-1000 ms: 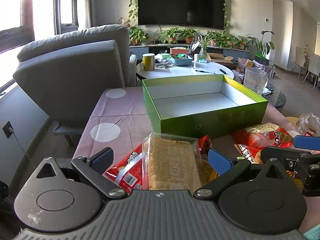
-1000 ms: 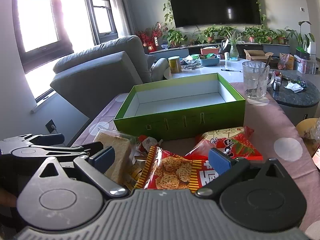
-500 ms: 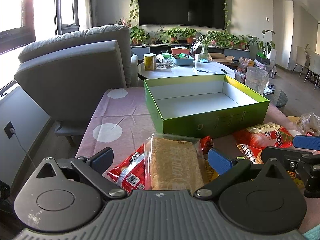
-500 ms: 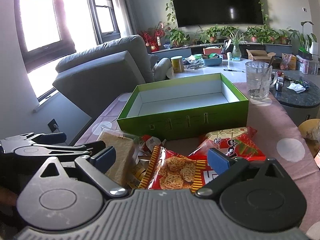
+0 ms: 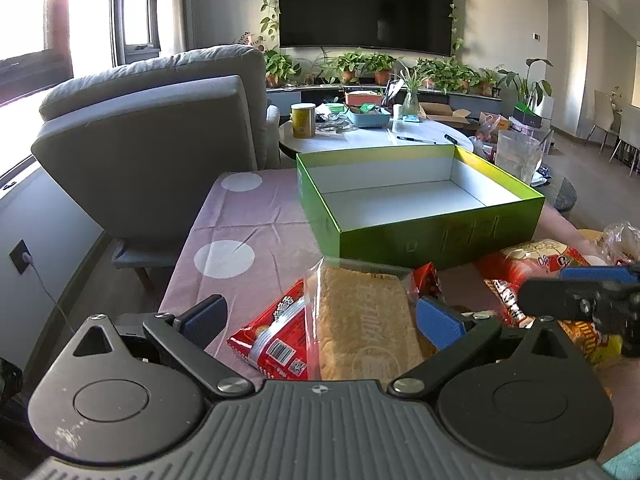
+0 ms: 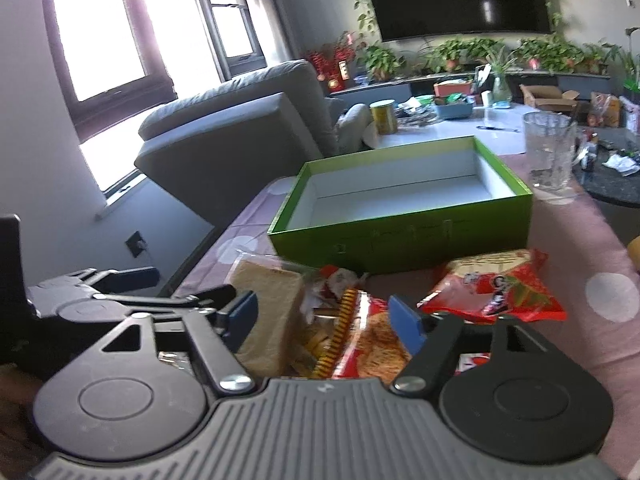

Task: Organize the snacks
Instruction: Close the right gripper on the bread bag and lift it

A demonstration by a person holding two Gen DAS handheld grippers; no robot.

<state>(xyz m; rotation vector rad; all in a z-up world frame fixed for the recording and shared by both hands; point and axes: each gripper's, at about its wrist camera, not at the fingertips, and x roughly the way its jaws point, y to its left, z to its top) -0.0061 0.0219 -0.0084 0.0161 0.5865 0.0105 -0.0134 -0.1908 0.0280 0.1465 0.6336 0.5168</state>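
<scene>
Flanking cracker pack (image 5: 366, 324) — spread fingers (image 5: 438, 322)

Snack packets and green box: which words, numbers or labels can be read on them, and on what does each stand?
Clear biscuit packet: embossed letters on the biscuit, too faint to read.
Red packet beside it: a barcode label and white characters, too small to read.
Red packet on the right: large printed characters, not legible.
Orange crisp packet: blurred.
Green box: only faint marks on the front wall, unreadable.
</scene>
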